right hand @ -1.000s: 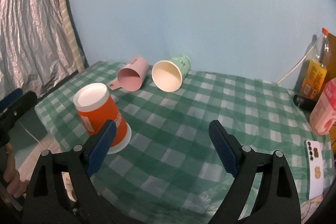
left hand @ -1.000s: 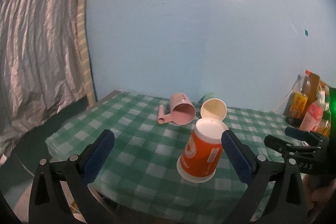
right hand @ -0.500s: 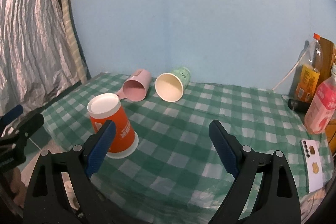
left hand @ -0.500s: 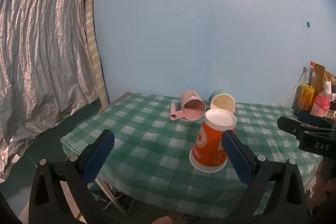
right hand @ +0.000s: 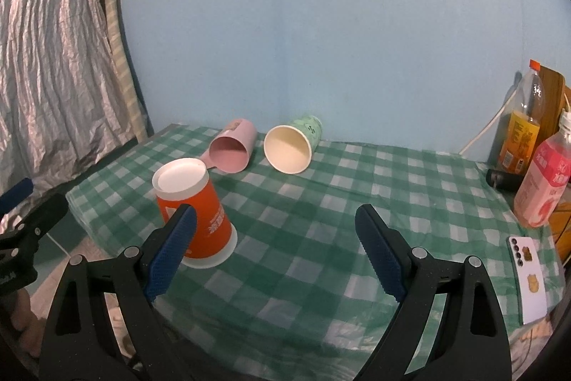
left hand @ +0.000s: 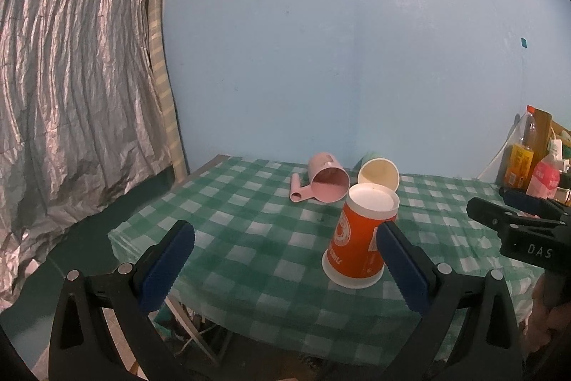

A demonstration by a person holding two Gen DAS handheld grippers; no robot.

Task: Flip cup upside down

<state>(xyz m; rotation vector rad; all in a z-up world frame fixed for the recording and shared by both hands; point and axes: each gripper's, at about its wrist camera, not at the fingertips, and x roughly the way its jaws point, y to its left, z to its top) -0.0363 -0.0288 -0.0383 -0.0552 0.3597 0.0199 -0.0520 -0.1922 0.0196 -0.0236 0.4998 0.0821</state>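
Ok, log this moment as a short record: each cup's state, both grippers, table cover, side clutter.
orange cup: standing upside down, wide rim on the cloth
pink cup: lying on its side, mouth toward the cameras
green cup: lying on its side beside the pink one
left gripper: open, holding nothing
right gripper: open, holding nothing
tablecloth: green and white check
bottles: at the table's right edge
phone: near right edge

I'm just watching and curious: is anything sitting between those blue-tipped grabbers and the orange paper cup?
Nothing visible does. The orange paper cup already stands rim-down on the green checked tablecloth, with only bare cloth in front of it. The pink plastic mug and green paper cup lie on their sides behind it. Both the left gripper and right gripper are open.
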